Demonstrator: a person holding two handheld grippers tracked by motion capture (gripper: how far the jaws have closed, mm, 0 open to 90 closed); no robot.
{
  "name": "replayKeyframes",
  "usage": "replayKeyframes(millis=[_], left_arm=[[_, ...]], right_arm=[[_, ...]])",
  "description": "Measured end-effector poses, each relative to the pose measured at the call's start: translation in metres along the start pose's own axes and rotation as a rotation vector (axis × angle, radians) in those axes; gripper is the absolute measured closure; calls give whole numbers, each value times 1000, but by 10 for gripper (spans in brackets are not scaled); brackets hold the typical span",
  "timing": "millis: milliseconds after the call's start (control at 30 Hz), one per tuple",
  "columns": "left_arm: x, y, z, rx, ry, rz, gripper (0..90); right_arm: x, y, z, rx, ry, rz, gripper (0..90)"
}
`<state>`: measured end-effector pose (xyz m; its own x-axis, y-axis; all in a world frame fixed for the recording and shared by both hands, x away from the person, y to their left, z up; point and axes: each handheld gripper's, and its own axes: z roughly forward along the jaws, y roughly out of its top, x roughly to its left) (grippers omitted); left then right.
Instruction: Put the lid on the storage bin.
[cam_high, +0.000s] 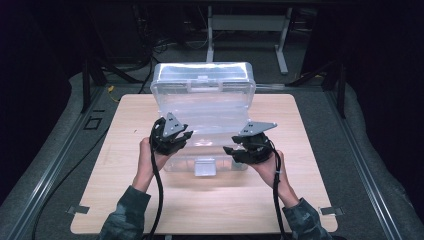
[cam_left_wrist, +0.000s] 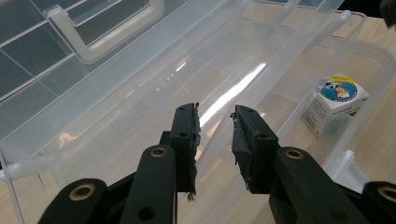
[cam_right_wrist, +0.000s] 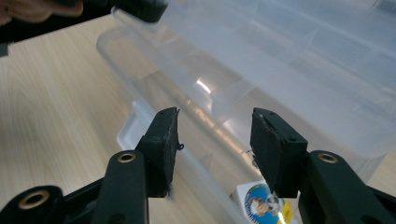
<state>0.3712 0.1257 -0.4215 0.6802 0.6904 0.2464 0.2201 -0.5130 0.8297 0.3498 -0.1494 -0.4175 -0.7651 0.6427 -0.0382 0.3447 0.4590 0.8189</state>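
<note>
**On the wooden table: clear bin with its lid raised between two grippers**

At the middle of the wooden table stands a clear plastic storage box, its lid tilted up and back toward the far side. The left gripper sits at the near left edge of that lid, the right gripper at the near right edge, the box's front latch lying between them and a little nearer.

From the left gripper view, the jaws stand narrow, with the lid's clear rim running up through the slim gap between them; whether the pads press on it cannot be told. From the right gripper view, the jaws stand moderately apart, with the clear edge passing behind the gap and neither pad touching it.

A small white carton with a round blue picture lies inside the box, at its near right part, just below the right gripper's jaws.
</note>
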Motion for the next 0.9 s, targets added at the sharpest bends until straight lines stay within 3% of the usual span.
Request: replayKeyframes(millis=[267, 433, 533, 600, 700, 900], left_arm=[[-1, -1, 0, -1, 0, -1, 699], [-1, -1, 0, -1, -4, 4, 700], [-1, -2, 0, -4, -2, 5, 700], [-2, -2, -1, -4, -1, 3, 699], [-3, -3, -1, -2, -2, 6, 699], [-4, -4, -1, 0, -3, 7, 698]], right_arm=[[-17, 34, -10, -38, -42, -5, 519], [-37, 53, -3, -68, -48, 0, 523], [-48, 61, 6, -48, -62, 15, 512], [-55, 65, 12, -50, -69, 21, 574], [-57, 70, 15, -51, -133, 9, 637], [-63, 74, 17, -81, -141, 36, 735]])
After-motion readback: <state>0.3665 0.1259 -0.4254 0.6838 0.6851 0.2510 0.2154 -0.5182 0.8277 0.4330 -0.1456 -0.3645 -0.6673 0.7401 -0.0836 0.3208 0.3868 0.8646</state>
